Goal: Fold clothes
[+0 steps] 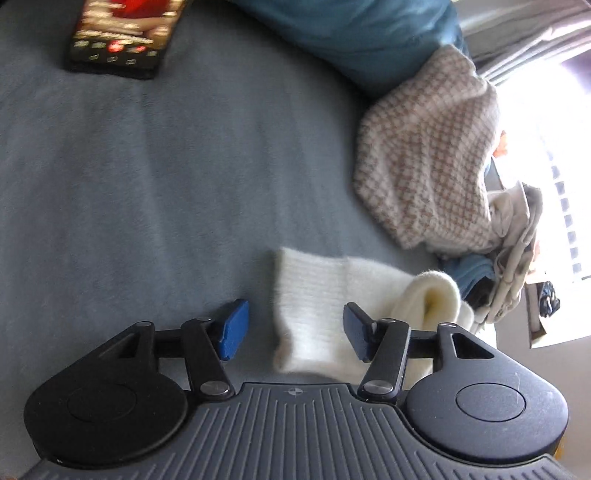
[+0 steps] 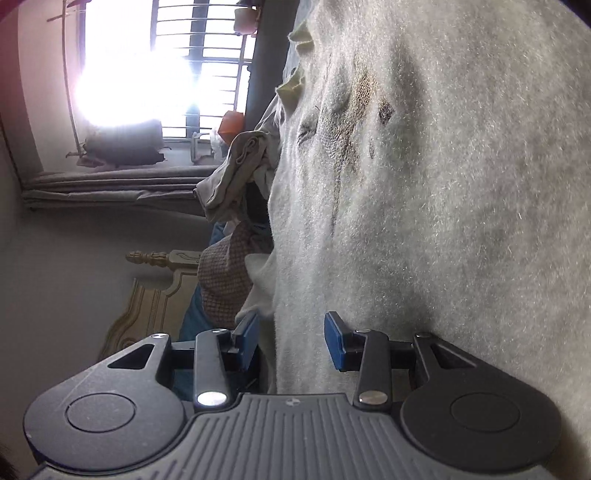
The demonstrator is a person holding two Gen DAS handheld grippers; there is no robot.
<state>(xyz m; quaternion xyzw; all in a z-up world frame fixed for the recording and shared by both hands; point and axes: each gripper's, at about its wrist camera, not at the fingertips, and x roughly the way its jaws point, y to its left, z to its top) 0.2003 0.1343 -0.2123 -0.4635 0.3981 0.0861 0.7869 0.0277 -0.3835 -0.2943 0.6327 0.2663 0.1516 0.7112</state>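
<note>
Cream ribbed knit, a sleeve (image 1: 314, 306) of a fluffy sweater, lies on the grey-blue bed (image 1: 147, 177) just ahead of my left hand-held gripper (image 1: 291, 328); its blue pads stand apart to either side of the cuff without pressing on it, so this gripper is released and holds nothing. Beyond the sleeve, toward the window, sit a checked knit (image 1: 424, 155) and a heap of pale clothes (image 1: 517, 229), with a teal pillow (image 1: 351, 40) and a phone (image 1: 122, 33) farther up the bed. Seen from the right wrist, the sweater (image 2: 443, 184) fills most of the frame as a grey-white fuzzy sheet whose edge runs into the gap of my right hand-held gripper (image 2: 291, 343); the pads there also stand apart, neither visibly pinching the cloth, so I read it as released too. Judged from its look, the garment is light, soft and limp, with a hairy surface that should grip the pads rather than slip, though it will sag and stretch if lifted by one point. The firmer ribbed cuff is the better hold for the left side, and the sweater's edge for the right, both taken well inside the pads.
</note>
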